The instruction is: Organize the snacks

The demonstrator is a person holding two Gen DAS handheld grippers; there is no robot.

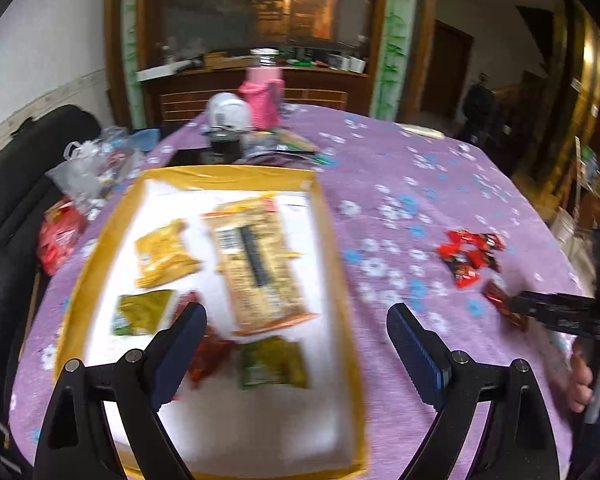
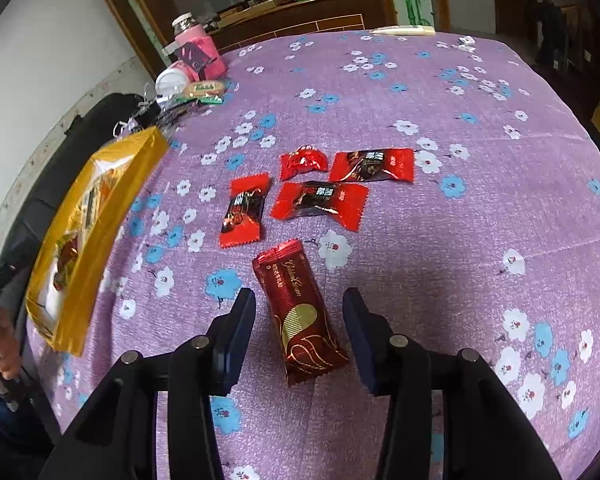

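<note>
Midway through the sorting, a gold-rimmed tray [image 1: 100, 240] on the purple flowered bench [image 1: 420, 184] already carries several snacks: a long pale packet [image 1: 260, 264], a yellow pouch [image 1: 164, 254], two green sachets [image 1: 142, 312] and something red [image 1: 212, 354] partly hidden behind a finger. The left hand-held gripper [image 1: 296, 332] hangs over the tray's near half with its jaws spread wide and nothing between them.

Work remains on the right. The right hand-held gripper [image 2: 300, 332] straddles a dark red chocolate bar [image 2: 300, 320] lying flat on the cloth; the pads sit close to either side of the wrapper, yet a sliver of cloth shows on both sides, so the bar appears not yet gripped. Beyond it four bright red sweets [image 2: 320, 200] lie loose, well apart from the tray.

Judged from this, roughly half the job is done: five wrapped pieces have yet to reach the tray.

Each camera fills gaps in the other. The left wrist view lays the tray's contents open, though blurred, and shows the right tool only side-on at the edge of the frame. The right wrist view gives the sweets sharply and the gap around the bar, while the tray [image 2: 96, 220] appears there only edge-on, its contents mostly hidden.
</note>
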